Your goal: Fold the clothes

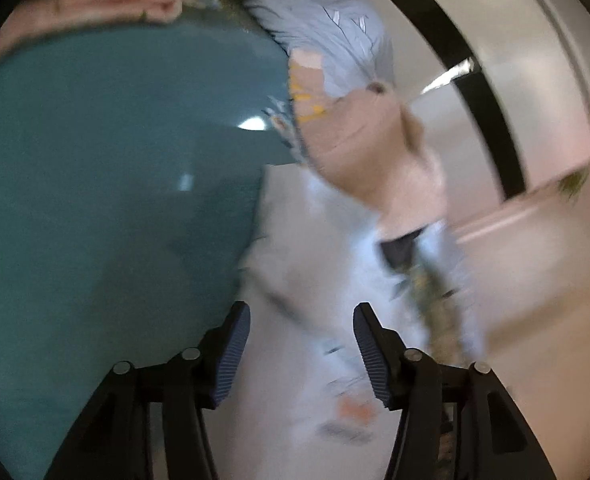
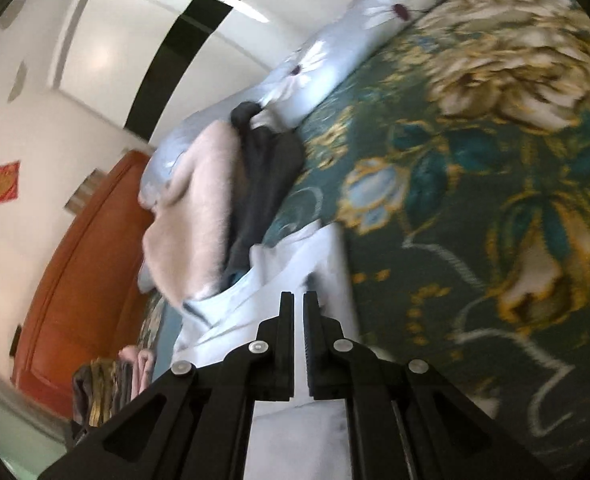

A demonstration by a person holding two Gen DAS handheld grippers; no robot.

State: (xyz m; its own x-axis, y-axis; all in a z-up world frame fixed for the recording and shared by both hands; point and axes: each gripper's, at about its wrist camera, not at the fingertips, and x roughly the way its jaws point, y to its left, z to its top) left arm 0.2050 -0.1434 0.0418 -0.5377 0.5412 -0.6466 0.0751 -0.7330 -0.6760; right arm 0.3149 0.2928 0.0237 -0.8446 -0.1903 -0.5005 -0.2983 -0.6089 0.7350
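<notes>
A pale blue garment (image 2: 295, 280) is caught between the nearly closed fingers of the right gripper (image 2: 298, 304) above a green floral bedspread (image 2: 475, 184), the cloth running from the fingertips back under the tool. The step in hand appears to be the lift or carry of one edge, early in a fold. The left gripper (image 1: 301, 344) hangs with its fingers spread and nothing between them; blurred pale fabric (image 1: 315, 280), probably the same garment, lies just beyond and below its open jaws. To that gripper's left spreads a plain teal cloth (image 1: 95, 180), and ahead to its right a beige item (image 1: 359, 140) is heaped against a blue daisy-print quilt (image 1: 335, 20). In the right wrist view a pink fleecy piece (image 2: 199, 200) and a dark garment (image 2: 263, 176) lie ahead and left of the fingertips. The next move likely calls for the left gripper to close on a free edge so both can draw the cloth flat.
</notes>
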